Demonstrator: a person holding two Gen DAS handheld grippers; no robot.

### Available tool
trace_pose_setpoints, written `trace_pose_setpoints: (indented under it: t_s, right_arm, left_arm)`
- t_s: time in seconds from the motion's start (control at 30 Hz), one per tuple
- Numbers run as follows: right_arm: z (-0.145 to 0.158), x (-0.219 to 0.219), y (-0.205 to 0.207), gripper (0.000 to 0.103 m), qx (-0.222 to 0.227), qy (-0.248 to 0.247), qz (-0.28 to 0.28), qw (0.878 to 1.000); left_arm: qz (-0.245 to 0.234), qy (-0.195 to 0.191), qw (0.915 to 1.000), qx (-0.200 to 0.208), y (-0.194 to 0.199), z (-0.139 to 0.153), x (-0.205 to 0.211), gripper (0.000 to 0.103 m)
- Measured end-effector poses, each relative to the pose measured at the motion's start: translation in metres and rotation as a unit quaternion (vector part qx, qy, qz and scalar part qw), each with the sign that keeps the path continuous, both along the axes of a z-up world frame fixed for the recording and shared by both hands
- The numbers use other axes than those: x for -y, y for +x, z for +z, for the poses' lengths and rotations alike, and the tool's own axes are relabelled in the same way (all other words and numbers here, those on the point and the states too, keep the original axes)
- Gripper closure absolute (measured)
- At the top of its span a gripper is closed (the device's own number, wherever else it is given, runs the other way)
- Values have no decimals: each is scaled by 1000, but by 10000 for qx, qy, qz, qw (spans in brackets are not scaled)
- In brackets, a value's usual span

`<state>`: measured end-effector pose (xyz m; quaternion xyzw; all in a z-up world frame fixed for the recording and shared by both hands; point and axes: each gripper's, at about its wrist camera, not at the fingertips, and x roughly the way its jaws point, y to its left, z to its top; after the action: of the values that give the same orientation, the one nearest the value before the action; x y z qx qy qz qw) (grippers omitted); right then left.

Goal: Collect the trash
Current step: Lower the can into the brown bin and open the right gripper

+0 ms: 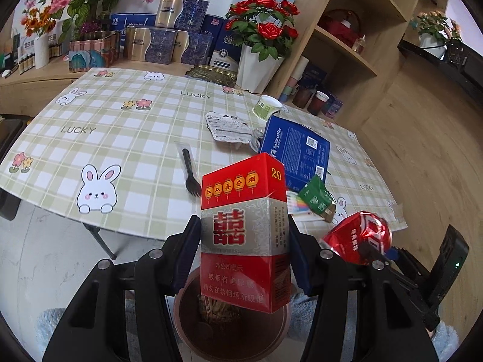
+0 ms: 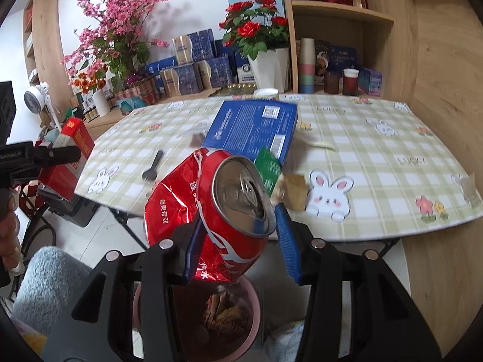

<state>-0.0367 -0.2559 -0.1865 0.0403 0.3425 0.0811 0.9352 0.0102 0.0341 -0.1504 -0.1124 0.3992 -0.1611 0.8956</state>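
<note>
The left gripper (image 1: 244, 241) clamped a cigarette pack (image 1: 244, 229); the right gripper (image 2: 238, 241), at 3 o'clock, clamped a crushed cola can (image 2: 211, 211) above a bin (image 2: 253, 310).

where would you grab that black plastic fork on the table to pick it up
Take the black plastic fork by its straight handle, near the middle. It lies flat on the checked tablecloth, apart from the other litter, tines toward the near edge. Bring a hand-held gripper down from above with its fingers straddling the handle crosswise. The handle is thin and low, so the pads probably have to close right at the cloth.
</note>
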Motion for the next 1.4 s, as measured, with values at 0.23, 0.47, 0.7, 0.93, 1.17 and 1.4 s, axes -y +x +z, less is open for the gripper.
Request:
trace_pose_setpoints:
  t_s: [0.23, 0.47, 0.7, 0.93, 1.17, 1.4]
  right_arm:
    - [-36, -14, -13, 56, -421, 14, 190, 9989]
    - [-67, -37, -7, 56, -866, 61, 422, 9953]
    - [-103, -59, 10, 56, -1410, -109, 700, 9875]
    - [-151, -77, 30, 56, -2161, -350, 837, 9721]
    - [-186, -86, 39, 55, -2642, -502, 837, 9595]
    - [-157, -83, 38, 21, -2144, -344, 762, 9732]
  left_arm:
    - [-46, 116, 9998, 162, -34, -8, -1, 49]
    - [-30, 131, 9999, 102, -42, -23, -6, 49]
    - [48, 43, 9999, -92, -34, -40, -13, 49]
    - [94, 0, 9997, -244, -26, -55, -18, 49]
    - [108, -13, 9993, -349, -22, -64, -19, 49]
    - [74, -11, 9991, -408, -15, -70, -17, 49]
